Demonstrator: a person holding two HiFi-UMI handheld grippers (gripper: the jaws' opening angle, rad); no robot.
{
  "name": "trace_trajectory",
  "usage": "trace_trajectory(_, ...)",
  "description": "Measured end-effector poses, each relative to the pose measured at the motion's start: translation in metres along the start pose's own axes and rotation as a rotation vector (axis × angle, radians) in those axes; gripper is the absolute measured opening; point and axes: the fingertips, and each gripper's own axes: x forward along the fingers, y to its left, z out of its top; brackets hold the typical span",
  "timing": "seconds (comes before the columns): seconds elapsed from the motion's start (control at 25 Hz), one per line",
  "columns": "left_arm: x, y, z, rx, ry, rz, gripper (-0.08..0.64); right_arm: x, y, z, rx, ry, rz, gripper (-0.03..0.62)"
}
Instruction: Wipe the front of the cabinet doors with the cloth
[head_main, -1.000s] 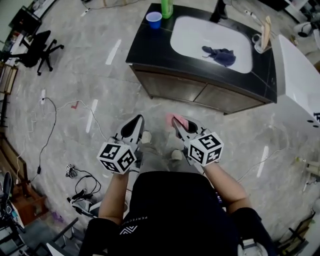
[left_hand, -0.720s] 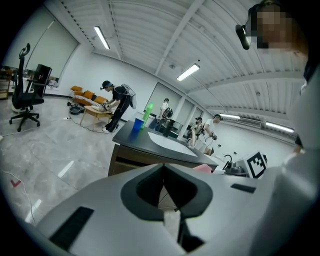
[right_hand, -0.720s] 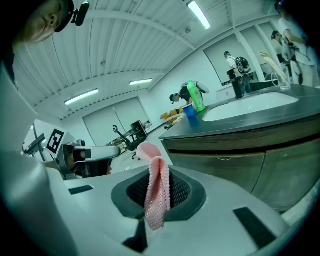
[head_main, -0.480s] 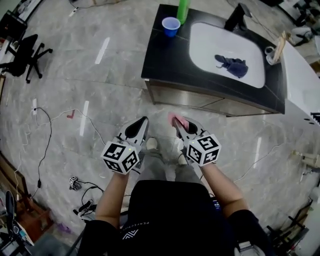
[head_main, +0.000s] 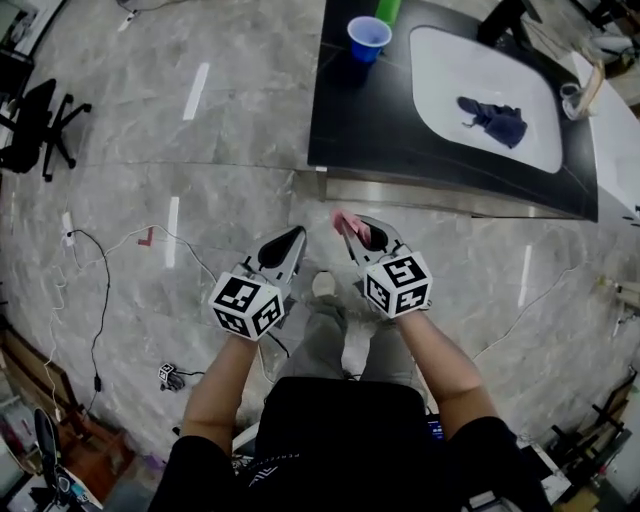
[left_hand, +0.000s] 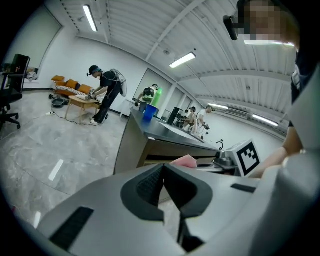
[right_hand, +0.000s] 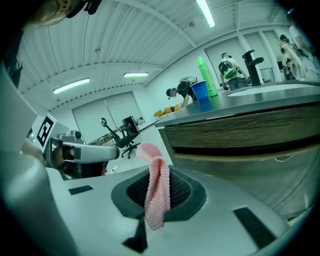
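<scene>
cabinet doors (head_main: 450, 196) apparently mostly beneath countertop (head_main: 350, 120)

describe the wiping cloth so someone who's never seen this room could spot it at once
Find the black-topped cabinet with the white sink. Just in front of it, over the floor, the right gripper is shut on the cloth, a small knitted strip. It is pink, unlike the dark blue rag lying in the sink.

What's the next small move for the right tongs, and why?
Probably push the right tongs forward until the pink cloth touches the cabinet door. The tongs are shut on the cloth, but it stands short of the wood front with floor showing between, so there is no wiping contact yet.
</scene>
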Motion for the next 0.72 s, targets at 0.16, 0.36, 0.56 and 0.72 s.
trace_trajectory(0.16, 0.013, 0.02, -0.005, 0.025, -0.022, 0.016, 0.008, 0.028, -0.009, -0.005, -0.005, -0.012, -0.004, 0.043)
trace_trajectory(0.36, 0.029, 0.035, -0.02, 0.005, -0.045, 0.06, 0.008, 0.05, -0.033, -0.011, 0.025, -0.032, -0.034, 0.043)
trace_trajectory(0.56, 0.045, 0.02, -0.034, -0.009, -0.043, 0.043, 0.008, 0.057, -0.048, -0.014, 0.029, -0.047, -0.029, 0.043)
trace_trajectory(0.72, 0.056, 0.003, -0.043, -0.013, -0.021, 0.032, 0.008, 0.046, -0.063, -0.013, 0.032, -0.059, -0.027, 0.043)
